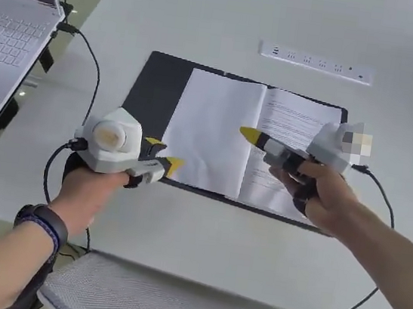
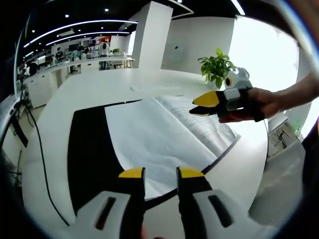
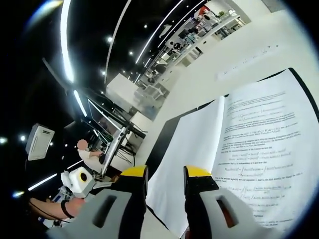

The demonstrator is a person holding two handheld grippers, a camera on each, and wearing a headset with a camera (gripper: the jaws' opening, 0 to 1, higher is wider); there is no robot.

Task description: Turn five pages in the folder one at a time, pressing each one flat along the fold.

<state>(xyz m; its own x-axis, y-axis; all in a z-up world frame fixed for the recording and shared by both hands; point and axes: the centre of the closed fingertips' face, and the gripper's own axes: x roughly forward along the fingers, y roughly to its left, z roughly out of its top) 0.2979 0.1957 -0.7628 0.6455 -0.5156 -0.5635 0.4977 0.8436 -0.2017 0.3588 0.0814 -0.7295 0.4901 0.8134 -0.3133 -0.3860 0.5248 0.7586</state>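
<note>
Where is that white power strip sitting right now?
In the head view, the power strip lies on the white table, toward the far right, just beyond the top edge of the open folder.

We see the black folder (image 1: 148, 90) lying open and flat on the white surface (image 1: 209, 18), a blank white page (image 1: 210, 128) over its left half, a printed page (image 1: 293, 120) on its right.

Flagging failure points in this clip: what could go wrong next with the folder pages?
The blank page looks slightly bowed near the fold with nothing pressing it, so it may spring back. The right gripper, open above the printed page, could pinch several sheets at once or crease one. The left gripper seems not to pin the folder, which might slide.
</note>
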